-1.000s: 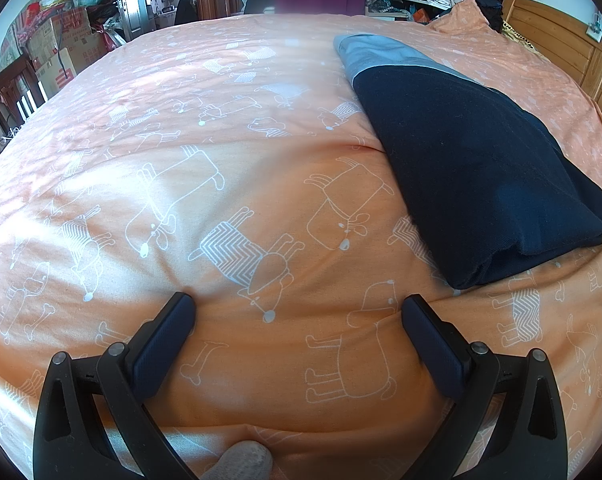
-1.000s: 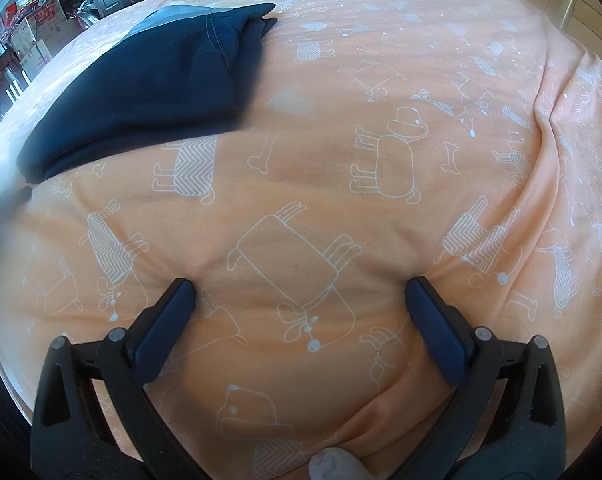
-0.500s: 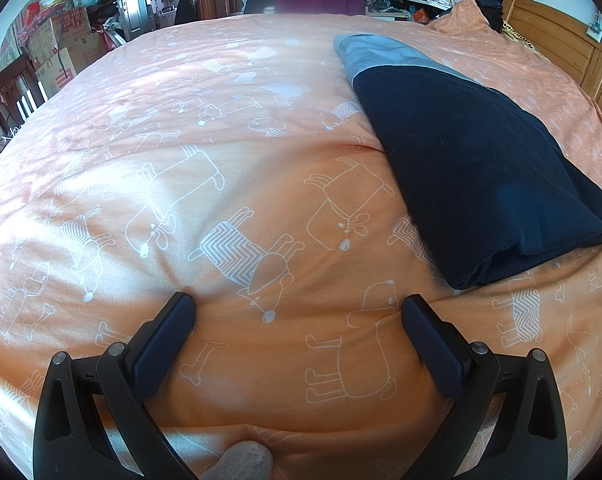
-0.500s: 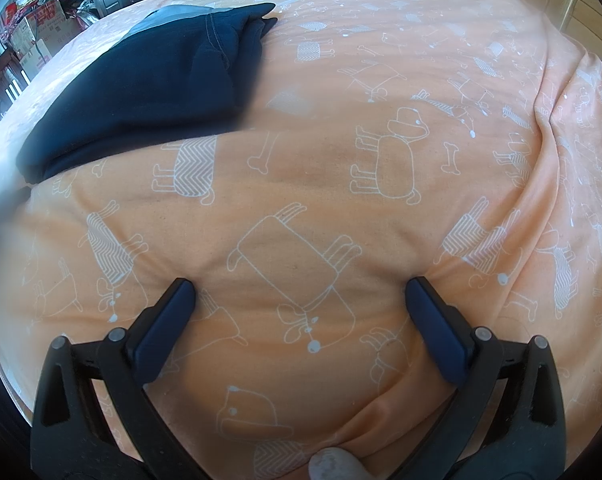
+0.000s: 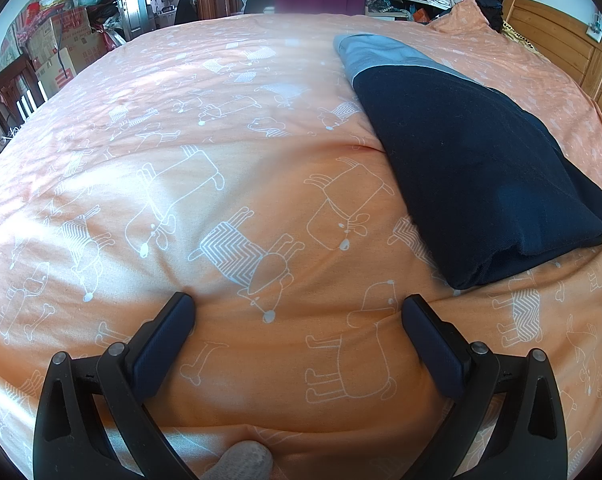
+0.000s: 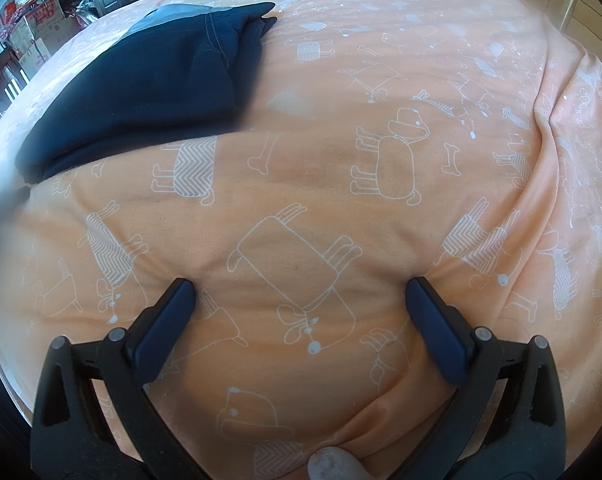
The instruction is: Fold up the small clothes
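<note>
Folded navy garment [image 5: 473, 172], long axis diagonal on bedspread [image 5: 229, 152]

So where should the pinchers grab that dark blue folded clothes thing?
Probably by the near corner of the navy garment, where its layers stack into a thick rounded fold at the edge closest to the open left gripper. Coming in low from that gripper's right lets one finger slide under the fold and one land on top. The open right gripper could take the far, pointed end.
</note>
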`<state>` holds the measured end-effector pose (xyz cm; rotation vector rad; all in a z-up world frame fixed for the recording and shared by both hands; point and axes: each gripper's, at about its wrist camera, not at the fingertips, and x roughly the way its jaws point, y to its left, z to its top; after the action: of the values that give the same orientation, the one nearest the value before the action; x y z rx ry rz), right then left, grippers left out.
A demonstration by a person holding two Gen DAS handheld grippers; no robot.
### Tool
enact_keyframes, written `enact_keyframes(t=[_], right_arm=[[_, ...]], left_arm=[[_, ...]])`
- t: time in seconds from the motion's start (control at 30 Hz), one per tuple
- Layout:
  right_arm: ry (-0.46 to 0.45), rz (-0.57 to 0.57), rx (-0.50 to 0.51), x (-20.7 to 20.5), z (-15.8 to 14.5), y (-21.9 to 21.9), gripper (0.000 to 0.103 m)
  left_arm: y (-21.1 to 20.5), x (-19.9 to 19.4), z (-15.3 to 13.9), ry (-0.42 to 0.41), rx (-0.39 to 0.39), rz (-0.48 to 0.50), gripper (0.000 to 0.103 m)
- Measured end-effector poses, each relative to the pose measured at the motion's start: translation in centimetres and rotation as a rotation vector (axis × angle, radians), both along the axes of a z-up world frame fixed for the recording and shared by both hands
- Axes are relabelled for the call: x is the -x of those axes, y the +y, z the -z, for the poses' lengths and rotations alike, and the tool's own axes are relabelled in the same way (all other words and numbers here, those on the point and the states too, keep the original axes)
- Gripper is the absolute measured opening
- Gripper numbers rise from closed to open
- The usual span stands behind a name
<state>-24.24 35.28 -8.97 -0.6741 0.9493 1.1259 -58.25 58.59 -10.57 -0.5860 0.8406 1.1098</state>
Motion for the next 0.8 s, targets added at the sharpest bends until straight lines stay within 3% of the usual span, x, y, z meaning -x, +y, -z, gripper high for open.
enact_keyframes(t=[0.27,0.4,0.5,0.7,0.8], right_arm=[[0.014,0.002,0.0,-0.3,-0.2,0.6,0.103],[0.039,0.009,-0.002,-0.4,-1.8,0.7,0.103],[0.028,0.017,-0.057,0.1,-5.2,0.5,0.103],[-0.023,0.002,-0.268,3.5,-16.0,-0.8,0.103],[-0.075,-0.018,-0.383,5.7,-21.1,-1.8,0.103]], left_arm=[[0.2,0.5,-0.5,-0.031,0.024,0.005,0.103],[-0.4,0.7,-2.4,-0.037,0.016,0.031,0.103],[-1.7,0.4,-5.8,-0.019,-0.06,0.046,0.103],[-5.4,-0.4,-16.3,-0.137,-0.208,0.054,0.103],[-8.3,-0.7,-22.9,-0.216,-0.338,0.072,0.103]])
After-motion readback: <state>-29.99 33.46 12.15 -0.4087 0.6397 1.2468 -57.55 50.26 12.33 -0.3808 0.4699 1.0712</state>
